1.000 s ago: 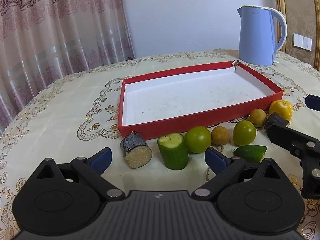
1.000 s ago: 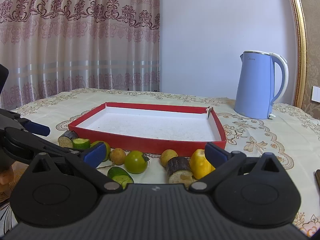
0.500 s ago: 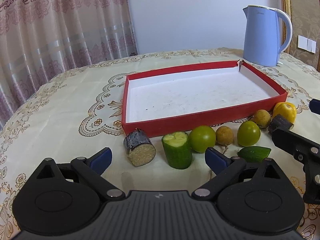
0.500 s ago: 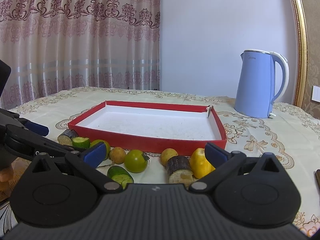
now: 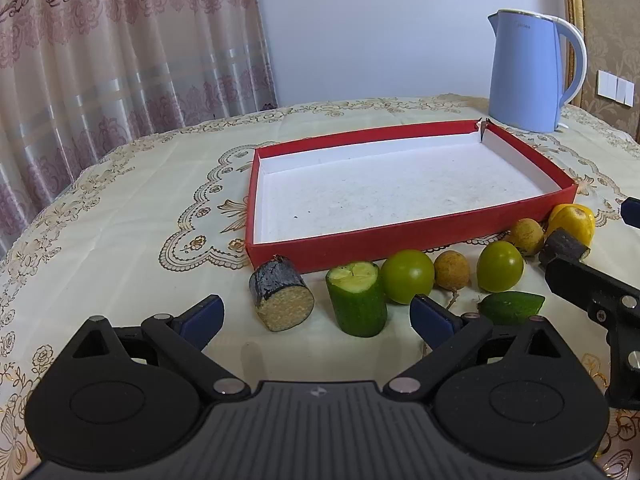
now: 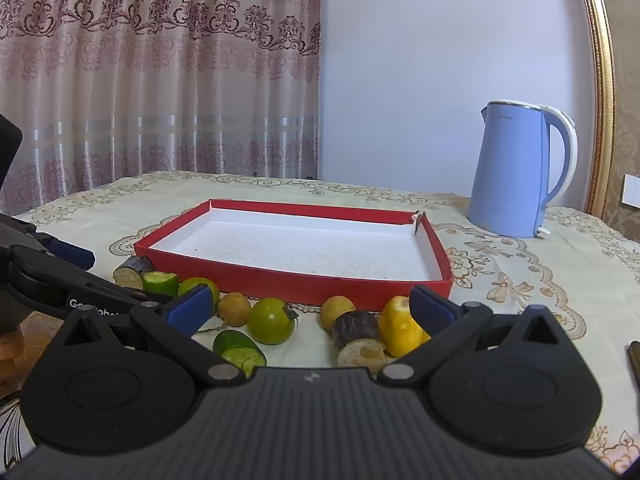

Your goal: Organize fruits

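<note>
A red tray [image 5: 400,240] with a white floor stands on the table, nothing in it; it also shows in the right wrist view [image 6: 296,280]. Along its near wall lie a sugarcane piece [image 5: 282,300], a cucumber chunk [image 5: 356,300], two green fruits [image 5: 408,276] [image 5: 500,266], two brown longans [image 5: 452,270] [image 5: 528,231], a cucumber slice [image 5: 512,307], a second sugarcane piece [image 6: 358,338] and a yellow fruit [image 6: 400,326]. My left gripper [image 5: 316,314] is open just before the sugarcane and cucumber. My right gripper [image 6: 308,304] is open, above the right-hand fruits.
A blue electric kettle [image 5: 528,76] stands behind the tray's far right corner. An embroidered cream cloth [image 5: 140,216] covers the table. Curtains hang behind at the left. A dark object [image 6: 634,364] lies at the right edge.
The left gripper has tilted up and drawn back slightly, so the fruits and tray sit lower in its view. The right gripper has barely moved. Both stay open.
</note>
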`<state>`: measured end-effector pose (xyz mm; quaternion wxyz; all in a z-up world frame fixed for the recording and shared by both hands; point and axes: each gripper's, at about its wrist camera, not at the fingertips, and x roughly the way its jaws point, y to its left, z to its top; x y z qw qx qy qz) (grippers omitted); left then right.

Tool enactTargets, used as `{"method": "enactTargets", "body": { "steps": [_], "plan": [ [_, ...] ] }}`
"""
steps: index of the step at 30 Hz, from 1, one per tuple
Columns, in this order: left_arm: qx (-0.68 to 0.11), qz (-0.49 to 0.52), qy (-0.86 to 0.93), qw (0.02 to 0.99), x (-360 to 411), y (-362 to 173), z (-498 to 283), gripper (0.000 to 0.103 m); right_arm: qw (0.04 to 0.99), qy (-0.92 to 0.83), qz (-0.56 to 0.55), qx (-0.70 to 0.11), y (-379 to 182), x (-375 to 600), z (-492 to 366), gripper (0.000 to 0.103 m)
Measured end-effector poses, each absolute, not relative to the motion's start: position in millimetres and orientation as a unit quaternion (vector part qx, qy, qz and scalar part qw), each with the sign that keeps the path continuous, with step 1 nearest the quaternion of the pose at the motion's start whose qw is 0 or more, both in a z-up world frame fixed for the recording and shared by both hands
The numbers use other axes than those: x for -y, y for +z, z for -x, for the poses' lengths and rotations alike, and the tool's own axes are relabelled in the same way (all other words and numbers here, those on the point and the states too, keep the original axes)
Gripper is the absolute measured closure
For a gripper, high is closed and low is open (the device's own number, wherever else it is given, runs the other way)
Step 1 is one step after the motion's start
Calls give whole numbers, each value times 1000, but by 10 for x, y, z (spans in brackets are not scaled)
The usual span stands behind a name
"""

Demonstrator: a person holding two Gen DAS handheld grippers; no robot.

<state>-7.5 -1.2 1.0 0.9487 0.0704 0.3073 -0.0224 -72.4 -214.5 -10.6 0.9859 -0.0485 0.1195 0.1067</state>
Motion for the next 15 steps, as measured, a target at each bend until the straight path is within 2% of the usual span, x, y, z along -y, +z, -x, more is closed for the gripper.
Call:
{"method": "enactTargets", "body": {
  "steps": [15],
  "plan": [
    [-302,-70,-19,951,25,31,97,3,987,100,23,-124,-108,2223,701,0]
  ]
}}
